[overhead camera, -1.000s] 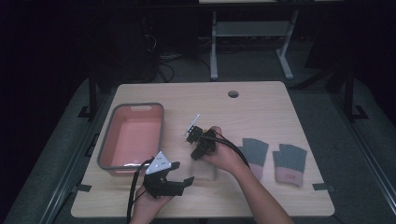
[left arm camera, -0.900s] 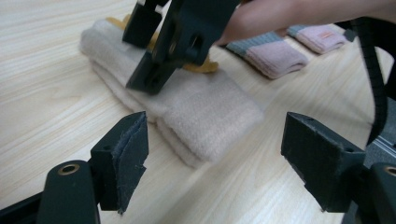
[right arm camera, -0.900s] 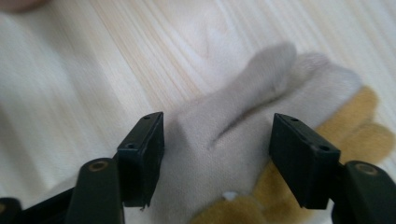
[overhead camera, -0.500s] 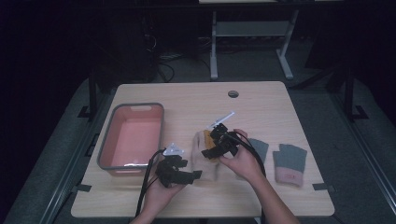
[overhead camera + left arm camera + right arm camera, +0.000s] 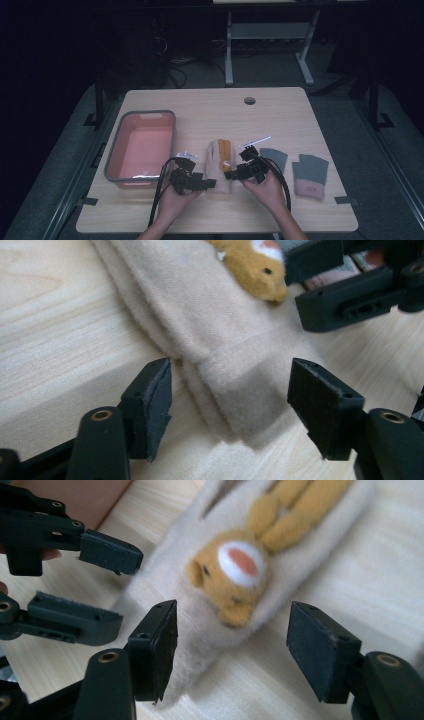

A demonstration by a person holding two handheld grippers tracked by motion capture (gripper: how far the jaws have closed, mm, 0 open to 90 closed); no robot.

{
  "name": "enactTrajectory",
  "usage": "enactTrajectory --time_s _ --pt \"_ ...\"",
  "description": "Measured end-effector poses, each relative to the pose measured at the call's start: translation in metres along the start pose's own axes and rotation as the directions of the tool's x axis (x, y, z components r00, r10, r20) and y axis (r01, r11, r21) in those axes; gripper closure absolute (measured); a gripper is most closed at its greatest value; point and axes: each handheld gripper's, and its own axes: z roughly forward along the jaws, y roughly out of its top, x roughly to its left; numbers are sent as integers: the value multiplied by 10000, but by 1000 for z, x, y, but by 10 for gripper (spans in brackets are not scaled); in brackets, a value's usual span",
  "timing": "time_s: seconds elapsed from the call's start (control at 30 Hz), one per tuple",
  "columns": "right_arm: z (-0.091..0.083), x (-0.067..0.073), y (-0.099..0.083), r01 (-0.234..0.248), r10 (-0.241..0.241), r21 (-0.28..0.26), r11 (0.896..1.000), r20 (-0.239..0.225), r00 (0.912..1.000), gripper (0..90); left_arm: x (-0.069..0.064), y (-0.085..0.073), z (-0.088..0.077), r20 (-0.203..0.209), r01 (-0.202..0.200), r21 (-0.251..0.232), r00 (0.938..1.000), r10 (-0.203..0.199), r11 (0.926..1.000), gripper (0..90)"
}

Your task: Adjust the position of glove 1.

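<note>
Beige sock (image 5: 220,162) with an orange animal figure (image 5: 226,154) on it lies flat on the table (image 5: 210,107), roughly midway between left and right edges, in the near half. Long axis runs from the near edge toward the far edge. In the left gripper view its cuff end (image 5: 250,405) lies between the jaws.

Left gripper (image 5: 196,183) sits at the sock's near-left side. Jaws have just been closing; they stand apart, one either side of the cuff, pads not pressing the cloth. Nothing gripped.

Right gripper (image 5: 236,174) sits at the sock's right side, jaws pointing across it toward the left gripper. Jaws wide, also just closing a little; the animal's face (image 5: 235,575) lies between them in the right gripper view, pads clear of it. Nothing gripped.

Pink tub (image 5: 116,155) with a grey rim stands near the left edge, just left of the left hand (image 5: 175,202). Two grey gloves, one (image 5: 274,157) beside the right hand (image 5: 267,192), the other (image 5: 310,175) with a pink cuff nearer the right edge. Round hole (image 5: 249,100) near the far edge.
</note>
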Motion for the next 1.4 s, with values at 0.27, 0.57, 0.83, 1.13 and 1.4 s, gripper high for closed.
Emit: enactTrajectory --time_s 0.27,0.57,0.83,1.13,1.4 --pt "13 -3 -5 -826 826 21 9966 -258 9962 421 1 1 7 -184 83 342 9998 -77 9994 409" --pt "20 -10 -13 -2074 2052 -158 9781 -895 9746 498 3 2 12 -329 92 572 9994 -73 9983 446" --pt "27 -9 -15 -2534 2481 -225 9671 -1378 9589 638 8 4 15 216 512 585 9984 -526 9970 555" --pt "32 -13 -13 -2764 2688 -217 9608 -1719 9477 709 14 10 21 732 830 676 9934 -879 9943 627" --pt "31 -17 -9 -2731 2670 -27 9620 -2010 9425 781 18 12 22 1135 1190 426 9859 -1231 9920 676"
